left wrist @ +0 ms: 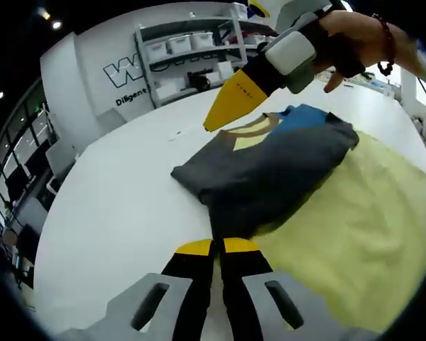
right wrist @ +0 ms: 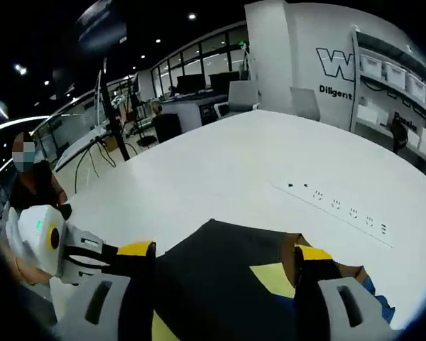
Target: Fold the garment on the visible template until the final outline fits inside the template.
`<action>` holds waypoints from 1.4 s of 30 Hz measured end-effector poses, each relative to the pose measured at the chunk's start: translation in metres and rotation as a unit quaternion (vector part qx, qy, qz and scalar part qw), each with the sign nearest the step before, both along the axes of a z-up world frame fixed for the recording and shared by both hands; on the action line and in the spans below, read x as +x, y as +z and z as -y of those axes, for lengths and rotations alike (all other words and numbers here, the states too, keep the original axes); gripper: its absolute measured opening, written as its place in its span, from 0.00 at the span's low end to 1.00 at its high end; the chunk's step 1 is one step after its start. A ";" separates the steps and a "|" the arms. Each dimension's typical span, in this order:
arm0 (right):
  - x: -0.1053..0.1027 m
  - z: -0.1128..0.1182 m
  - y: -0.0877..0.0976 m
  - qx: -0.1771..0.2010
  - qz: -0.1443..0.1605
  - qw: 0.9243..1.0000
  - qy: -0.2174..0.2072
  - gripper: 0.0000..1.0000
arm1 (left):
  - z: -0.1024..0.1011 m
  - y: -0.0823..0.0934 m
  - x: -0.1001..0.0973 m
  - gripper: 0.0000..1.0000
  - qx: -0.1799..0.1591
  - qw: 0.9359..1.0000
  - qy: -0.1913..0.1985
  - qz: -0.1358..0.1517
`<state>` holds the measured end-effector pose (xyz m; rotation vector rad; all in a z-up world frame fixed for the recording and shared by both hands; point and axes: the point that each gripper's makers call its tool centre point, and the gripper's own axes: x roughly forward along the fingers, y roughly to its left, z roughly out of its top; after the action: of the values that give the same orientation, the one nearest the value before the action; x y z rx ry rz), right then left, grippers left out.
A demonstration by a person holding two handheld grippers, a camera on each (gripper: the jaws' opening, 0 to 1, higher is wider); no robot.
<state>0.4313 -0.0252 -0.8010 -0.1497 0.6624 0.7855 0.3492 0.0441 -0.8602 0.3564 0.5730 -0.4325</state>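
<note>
A dark grey garment (left wrist: 270, 170) with yellow and blue parts near its collar lies folded on the pale yellow template sheet (left wrist: 373, 227). In the left gripper view my left gripper (left wrist: 218, 246) has its jaws together at the garment's near corner, and the cloth runs in between the tips. My right gripper (left wrist: 211, 122), held by a hand (left wrist: 355, 35), hovers over the garment's far edge. In the right gripper view the right gripper (right wrist: 225, 254) is open, its jaws wide apart either side of the garment (right wrist: 220, 284). The left gripper (right wrist: 113, 254) comes in from the left at the cloth's edge.
The white table (left wrist: 113, 206) stretches wide around the sheet. A row of small marks (right wrist: 334, 202) crosses it. Shelves with white boxes (left wrist: 192, 50) stand behind. A person (right wrist: 35, 185) sits at the far left beside desks and chairs.
</note>
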 end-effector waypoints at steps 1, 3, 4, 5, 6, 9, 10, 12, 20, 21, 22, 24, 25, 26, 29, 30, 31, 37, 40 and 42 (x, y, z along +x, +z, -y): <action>0.001 -0.003 -0.002 -0.001 -0.002 1.000 0.002 0.76 | 0.000 0.000 0.000 0.02 -0.001 1.000 0.000 0.001; 0.003 -0.011 -0.008 -0.006 -0.006 1.000 0.011 0.74 | 0.000 0.000 0.000 0.02 -0.002 1.000 0.000 0.001; 0.003 -0.015 -0.010 -0.007 -0.008 1.000 0.015 0.73 | 0.000 0.000 0.000 0.02 -0.002 1.000 -0.001 0.001; 0.004 -0.018 -0.012 -0.007 -0.009 1.000 0.018 0.72 | 0.000 0.000 0.000 0.02 -0.002 1.000 -0.001 0.001; 0.005 -0.024 -0.016 -0.008 -0.013 1.000 0.024 0.71 | 0.000 0.000 0.000 0.02 -0.003 1.000 -0.001 0.000; 0.006 -0.035 -0.020 0.011 -0.032 0.999 0.028 0.68 | 0.000 0.000 0.000 0.02 -0.005 1.000 0.000 0.001; 0.008 -0.037 -0.021 0.015 -0.035 0.999 0.031 0.68 | 0.000 0.000 0.000 0.02 -0.005 1.000 0.000 0.001; 0.011 -0.042 -0.029 -0.002 -0.037 0.999 0.039 0.67 | 0.000 0.000 0.001 0.02 -0.004 1.000 -0.001 0.001; 0.018 -0.059 -0.047 -0.016 -0.046 0.997 0.056 0.62 | 0.000 0.000 0.001 0.02 -0.016 1.000 0.004 0.000; 0.019 -0.060 -0.049 -0.016 -0.047 0.997 0.056 0.60 | 0.000 0.000 0.001 0.02 -0.017 1.000 0.004 0.000; 0.017 -0.062 -0.050 -0.015 -0.048 0.997 0.057 0.59 | 0.000 0.000 0.001 0.02 -0.018 1.000 0.003 0.000; 0.016 -0.065 -0.052 -0.014 -0.048 0.997 0.058 0.57 | 0.000 0.000 0.000 0.02 -0.018 1.000 0.002 0.000; 0.018 -0.066 -0.054 -0.016 -0.049 0.997 0.059 0.55 | 0.000 0.000 0.000 0.02 -0.018 1.000 0.001 0.000; 0.021 -0.067 -0.055 -0.015 -0.046 0.997 0.059 0.53 | 0.000 0.000 0.000 0.02 -0.018 1.000 0.001 0.000; 0.028 -0.070 -0.059 -0.018 -0.046 0.997 0.059 0.45 | 0.000 0.000 0.000 0.02 -0.019 1.000 0.001 -0.001; 0.036 -0.071 -0.059 -0.022 -0.040 0.997 0.059 0.42 | 0.000 0.000 0.000 0.02 -0.019 1.000 0.001 -0.001; 0.034 -0.072 -0.058 -0.025 -0.040 0.997 0.058 0.39 | 0.001 0.000 0.000 0.02 -0.021 1.000 0.002 -0.001; 0.032 -0.070 -0.057 -0.044 -0.033 0.996 0.069 0.17 | 0.001 -0.001 0.000 0.02 -0.022 1.000 0.004 -0.001; 0.034 -0.070 -0.060 -0.045 -0.038 0.996 0.068 0.16 | 0.001 -0.001 -0.001 0.02 -0.022 1.000 0.005 -0.001; 0.033 -0.068 -0.061 -0.052 -0.037 0.996 0.065 0.14 | 0.001 -0.001 -0.001 0.02 -0.022 1.000 0.005 -0.001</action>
<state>0.4647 0.0426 -0.8618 -0.2621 0.7706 0.8839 0.3485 0.0433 -0.8614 0.3109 0.5659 -0.4357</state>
